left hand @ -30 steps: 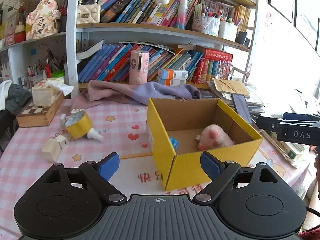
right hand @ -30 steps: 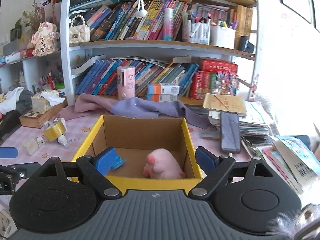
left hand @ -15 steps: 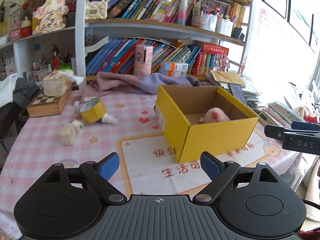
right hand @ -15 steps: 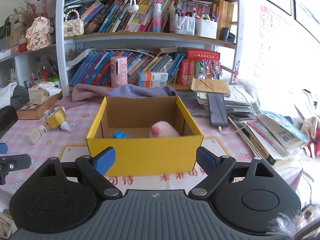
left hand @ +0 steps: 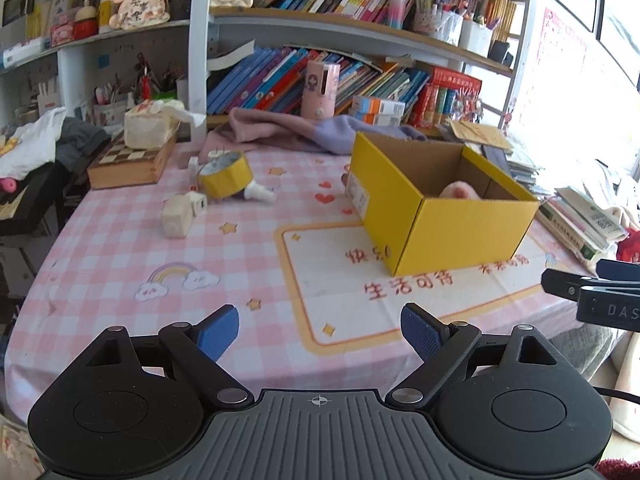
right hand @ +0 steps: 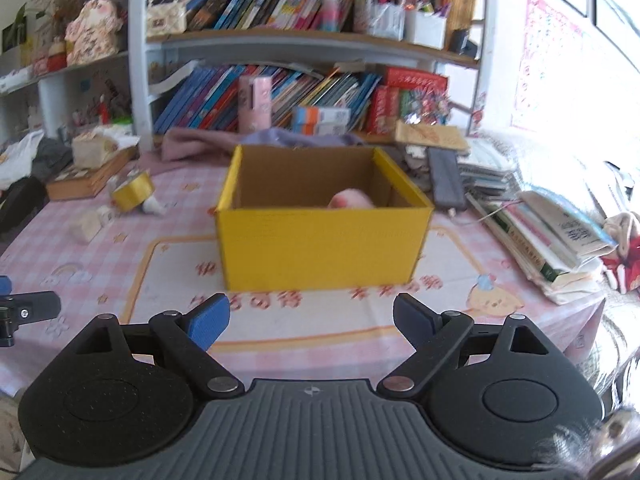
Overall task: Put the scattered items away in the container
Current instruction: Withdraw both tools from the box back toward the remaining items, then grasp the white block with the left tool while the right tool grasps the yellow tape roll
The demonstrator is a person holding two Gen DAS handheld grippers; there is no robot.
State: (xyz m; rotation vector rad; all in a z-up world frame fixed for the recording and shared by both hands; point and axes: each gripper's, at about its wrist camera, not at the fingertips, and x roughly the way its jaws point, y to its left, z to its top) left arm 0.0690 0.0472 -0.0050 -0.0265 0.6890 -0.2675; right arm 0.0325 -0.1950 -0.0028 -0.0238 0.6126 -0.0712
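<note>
A yellow cardboard box [left hand: 456, 228] [right hand: 320, 244] stands open on the pink checked tablecloth [left hand: 120, 264], with a pink plush toy [left hand: 460, 191] [right hand: 350, 199] inside. Left of the box lie a yellow tape roll [left hand: 224, 174] [right hand: 132, 190], a small white bottle [left hand: 260, 192] and a cream block [left hand: 178, 216] [right hand: 90, 222]. My left gripper [left hand: 320, 328] is open and empty, well back from the box near the table's front edge. My right gripper [right hand: 310, 316] is open and empty too, facing the box's front wall from a distance.
A bookshelf [left hand: 360, 32] full of books backs the table. A pink and lilac cloth [left hand: 288, 132] lies behind the box. A chessboard box [left hand: 128, 160] with a tissue pack sits at the left. Stacked books and papers [right hand: 552, 232] fill the right side.
Both grippers have pulled back from the box toward the table's front edge, so the box looks smaller and farther. The plush toy stays inside it.
</note>
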